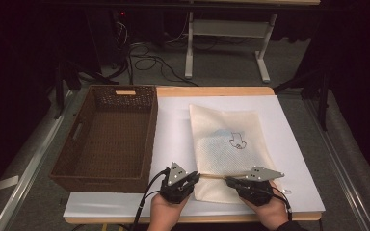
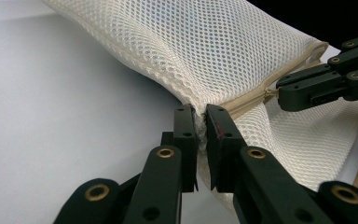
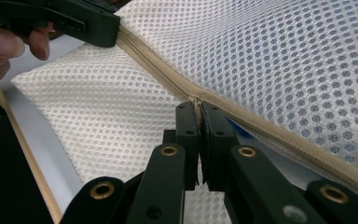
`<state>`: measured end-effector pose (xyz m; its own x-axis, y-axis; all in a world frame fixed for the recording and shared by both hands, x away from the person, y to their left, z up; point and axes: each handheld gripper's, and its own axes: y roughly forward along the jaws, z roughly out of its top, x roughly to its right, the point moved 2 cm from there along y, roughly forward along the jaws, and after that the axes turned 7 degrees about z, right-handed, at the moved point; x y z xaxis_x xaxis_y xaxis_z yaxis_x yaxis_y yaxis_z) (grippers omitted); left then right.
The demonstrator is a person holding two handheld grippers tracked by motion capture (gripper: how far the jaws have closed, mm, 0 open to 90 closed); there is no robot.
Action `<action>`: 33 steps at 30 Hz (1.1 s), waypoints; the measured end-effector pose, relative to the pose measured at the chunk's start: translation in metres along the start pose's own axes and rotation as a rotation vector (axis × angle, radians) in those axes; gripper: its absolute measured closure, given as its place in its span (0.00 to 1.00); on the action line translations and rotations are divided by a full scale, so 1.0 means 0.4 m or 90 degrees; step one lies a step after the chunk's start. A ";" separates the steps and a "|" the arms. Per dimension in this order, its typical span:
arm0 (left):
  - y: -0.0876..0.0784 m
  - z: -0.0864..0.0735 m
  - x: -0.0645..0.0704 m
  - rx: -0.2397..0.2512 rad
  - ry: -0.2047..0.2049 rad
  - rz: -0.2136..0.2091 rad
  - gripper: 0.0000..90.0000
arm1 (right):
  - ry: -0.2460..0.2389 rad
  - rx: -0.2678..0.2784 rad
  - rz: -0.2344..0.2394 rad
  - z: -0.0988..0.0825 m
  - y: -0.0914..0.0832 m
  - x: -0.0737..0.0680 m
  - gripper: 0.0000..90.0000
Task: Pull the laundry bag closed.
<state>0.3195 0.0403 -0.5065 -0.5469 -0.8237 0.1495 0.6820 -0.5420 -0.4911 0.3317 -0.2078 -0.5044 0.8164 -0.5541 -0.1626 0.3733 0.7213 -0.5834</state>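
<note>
A cream mesh bag (image 1: 226, 139) with a small dark drawing lies on the white board (image 1: 173, 130). A tan zipper (image 3: 261, 130) runs across the bag near its front end. My left gripper (image 1: 196, 177) is at the bag's left edge, and in the left gripper view (image 2: 201, 119) its jaws are shut on the mesh (image 2: 191, 51) at the zipper's end. My right gripper (image 1: 229, 181) comes in from the right. In the right gripper view (image 3: 198, 109) its jaws pinch the zipper's small pull. The two grippers face each other a short way apart along the zipper (image 2: 247, 105).
A brown wicker basket (image 1: 152, 134) stands empty at the left of the board, close to my left hand. The board's front edge (image 1: 192, 211) runs just under both hands. Beyond the table are cables (image 1: 149, 62) on the floor and a white table frame (image 1: 226, 29).
</note>
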 end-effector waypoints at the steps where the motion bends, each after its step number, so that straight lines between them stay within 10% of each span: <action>1: 0.001 0.000 -0.001 0.001 0.000 0.001 0.93 | -0.002 -0.001 -0.003 -0.001 -0.002 0.002 0.98; 33: 0.001 -0.002 -0.021 -0.030 -0.013 0.014 0.93 | 0.060 0.005 -0.083 -0.095 -0.174 0.136 0.98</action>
<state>0.3238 0.0472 -0.5088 -0.5220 -0.8386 0.1557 0.6697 -0.5160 -0.5340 0.3332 -0.3038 -0.5030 0.7158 -0.6796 -0.1607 0.4772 0.6440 -0.5980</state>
